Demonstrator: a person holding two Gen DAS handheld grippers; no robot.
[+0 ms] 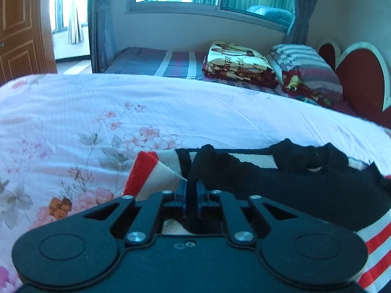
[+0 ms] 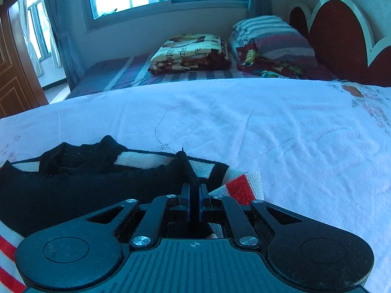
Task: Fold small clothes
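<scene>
A small black knit sweater [image 1: 293, 190] with white and red stripes lies crumpled on the flowered white bedspread [image 1: 171, 102]. In the left wrist view my left gripper [image 1: 191, 188] pinches a raised fold of black fabric at the sweater's left side, next to a red and cream striped cuff [image 1: 144, 171]. In the right wrist view the sweater [image 2: 73, 188] spreads to the left, and my right gripper [image 2: 194, 193] is shut on a ridge of its black knit beside a red and white striped edge [image 2: 239, 185]. The collar opening [image 2: 80, 156] faces away from me.
Beyond the bedspread [image 2: 293, 134] a striped sheet carries a folded printed blanket [image 1: 237, 63] and a striped pillow [image 1: 305, 66]. A red heart-shaped headboard [image 1: 361, 73] stands at the right. A window with curtains is behind, and a wooden door [image 1: 19, 24] is at the far left.
</scene>
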